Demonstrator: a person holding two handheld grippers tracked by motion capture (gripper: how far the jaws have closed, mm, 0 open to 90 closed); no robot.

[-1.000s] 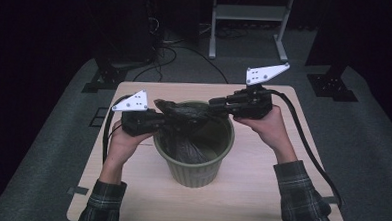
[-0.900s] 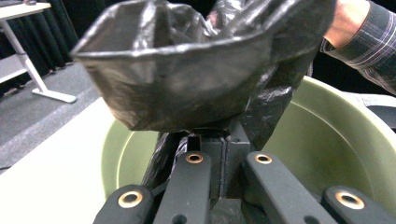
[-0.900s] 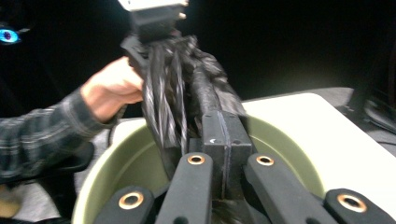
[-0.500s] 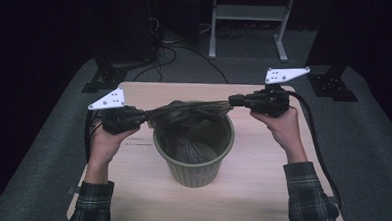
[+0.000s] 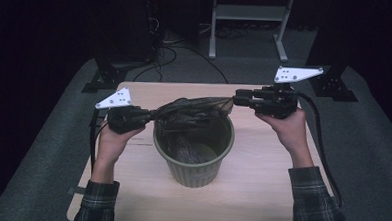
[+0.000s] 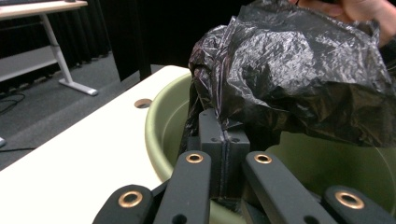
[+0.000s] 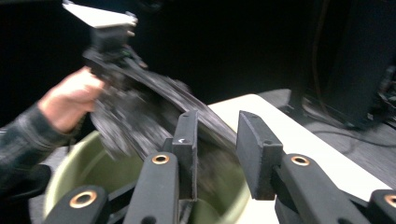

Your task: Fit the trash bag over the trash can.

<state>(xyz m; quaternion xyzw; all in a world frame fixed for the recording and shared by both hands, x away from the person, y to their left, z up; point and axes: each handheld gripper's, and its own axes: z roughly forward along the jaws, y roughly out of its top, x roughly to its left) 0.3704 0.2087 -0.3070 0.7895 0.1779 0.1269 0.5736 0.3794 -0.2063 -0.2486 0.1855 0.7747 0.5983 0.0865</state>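
A green plastic bin [image 5: 196, 171] stands on the middle of the wooden table [image 5: 265, 193]. A crumpled black plastic bag [image 5: 194, 110] is stretched across the bin's top, with part of it hanging inside. My left gripper [image 5: 151, 116] is at the bin's left rim, and in the left gripper view it [image 6: 225, 137] is shut on a fold of the bag [image 6: 299, 70]. My right gripper [image 5: 236, 98] is at the bag's right end, just off the bin's far right rim. In the right gripper view it [image 7: 217, 135] stands open, with the bag [image 7: 135, 107] running past its left jaw.
The table's far edge lies just behind the bin. Beyond it are dark stand feet [image 5: 105, 79], floor cables [image 5: 186, 50] and a white metal frame [image 5: 248, 22]. Bare tabletop shows on both sides of the bin and in front of it.
Over the last second both hands moved apart, left gripper leftward and right gripper rightward and back, pulling the bag out wide over the bin.
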